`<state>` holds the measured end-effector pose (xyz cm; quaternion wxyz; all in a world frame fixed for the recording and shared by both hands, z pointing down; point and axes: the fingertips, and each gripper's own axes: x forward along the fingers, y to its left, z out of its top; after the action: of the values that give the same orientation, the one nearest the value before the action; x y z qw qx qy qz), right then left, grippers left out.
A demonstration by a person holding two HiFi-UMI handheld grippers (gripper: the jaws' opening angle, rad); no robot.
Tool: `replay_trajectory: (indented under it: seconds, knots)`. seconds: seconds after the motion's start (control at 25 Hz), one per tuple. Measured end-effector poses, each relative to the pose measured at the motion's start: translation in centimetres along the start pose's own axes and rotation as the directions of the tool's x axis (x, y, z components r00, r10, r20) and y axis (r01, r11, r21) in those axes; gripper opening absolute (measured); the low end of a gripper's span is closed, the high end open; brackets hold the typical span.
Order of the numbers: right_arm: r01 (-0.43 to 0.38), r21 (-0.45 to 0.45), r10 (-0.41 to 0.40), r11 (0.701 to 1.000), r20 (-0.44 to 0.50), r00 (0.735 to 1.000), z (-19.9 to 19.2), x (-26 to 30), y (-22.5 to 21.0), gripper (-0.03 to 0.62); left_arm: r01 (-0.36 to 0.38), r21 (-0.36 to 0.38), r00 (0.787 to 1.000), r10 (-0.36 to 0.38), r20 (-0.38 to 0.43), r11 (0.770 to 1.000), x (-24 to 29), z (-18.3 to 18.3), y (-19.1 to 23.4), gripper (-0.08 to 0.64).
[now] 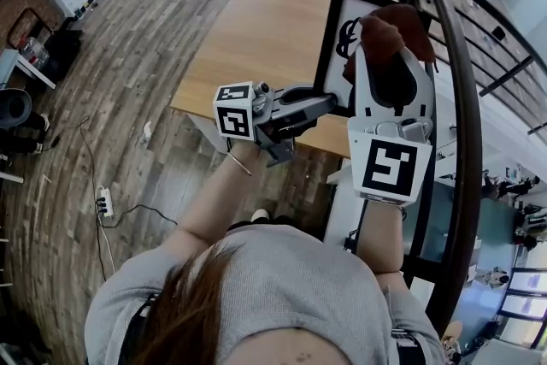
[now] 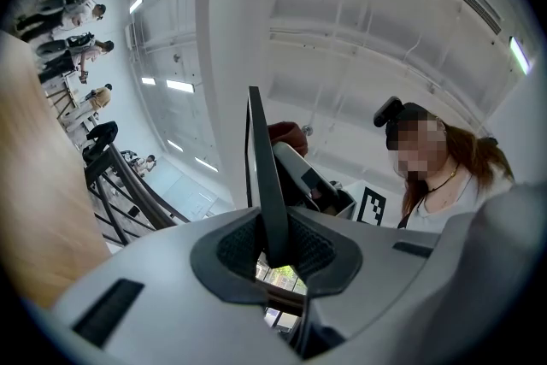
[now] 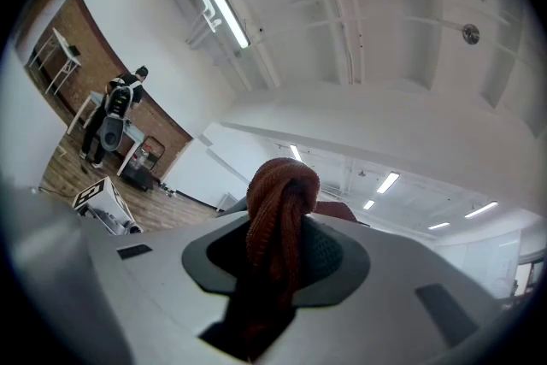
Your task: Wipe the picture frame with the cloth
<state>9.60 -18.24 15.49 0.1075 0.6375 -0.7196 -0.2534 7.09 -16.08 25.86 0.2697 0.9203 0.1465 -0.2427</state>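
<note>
Big light wooden table point(image 1: 256, 30) fills the middle of the head view, and all the action is over its near right corner. Past the table's right edge a dark curved railing point(image 1: 466, 141) sweeps by.

Over that corner of the table is the picture frame point(image 1: 332, 47): black border, white mat, a dark figure inside. It's raised at an angle with its lower edge out by the table's near edge, and whether it touches the tabletop I can't make out.

The left gripper point(image 1: 329, 104) comes in from the table's near side and has that lower edge. In the left gripper view the frame point(image 2: 263, 175) rises as a thin dark slab from between the jaws. The left gripper point(image 2: 275, 250) is closed to a narrow gap, its ribbed pads point(image 2: 235, 252) pressing on either face.

The right gripper point(image 1: 391, 55) is up over the table's right edge, at the frame's right side, clamped on the cloth point(image 1: 395, 23), a rust-brown wad bunched above the fingertips. The right gripper view shows the right gripper point(image 3: 278, 250) squeezing the knitted cloth point(image 3: 278, 197), which bulges up out of the jaws and hangs below them.

Seen from above the table, the cloth overlaps the frame's right half; actual contact, I can't call it
</note>
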Motion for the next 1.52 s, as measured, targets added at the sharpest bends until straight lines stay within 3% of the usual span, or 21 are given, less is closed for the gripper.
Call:
replay_trajectory:
  seconds: [0.6, 0.88, 1.08, 1.24, 1.52]
  knots:
    - [-0.062, 0.048, 0.064, 0.997, -0.045, 0.997, -2.8, -1.7, 2.3, 0.133, -0.021, -0.001, 0.999, 0.021, 0.027, 1.0, -0.6, 0.2, 0.7, 0.055]
    - [-0.078, 0.094, 0.079, 0.993, -0.006, 0.997, -3.2, -2.8, 2.9, 0.133, -0.016, 0.004, 0.999, 0.015, 0.039, 1.0, -0.5, 0.3, 0.8, 0.055]
    - [-0.106, 0.058, 0.107, 0.993, -0.005, 0.994, -3.7, -3.6, 3.7, 0.133, -0.008, -0.011, 0.998, 0.009, 0.06, 1.0, -0.6, 0.5, 0.8, 0.055]
    - [-0.134, -0.018, 0.133, 0.991, -0.041, 0.99, -4.4, -3.9, 4.6, 0.133, -0.002, -0.025, 0.997, 0.004, 0.081, 1.0, -0.8, 0.8, 1.0, 0.055]
    - [-0.158, 0.061, 0.165, 0.986, -0.121, 0.979, -6.6, -4.9, 5.3, 0.133, -0.032, -0.017, 0.998, 0.032, 0.054, 0.999, -0.8, 0.4, 1.5, 0.055]
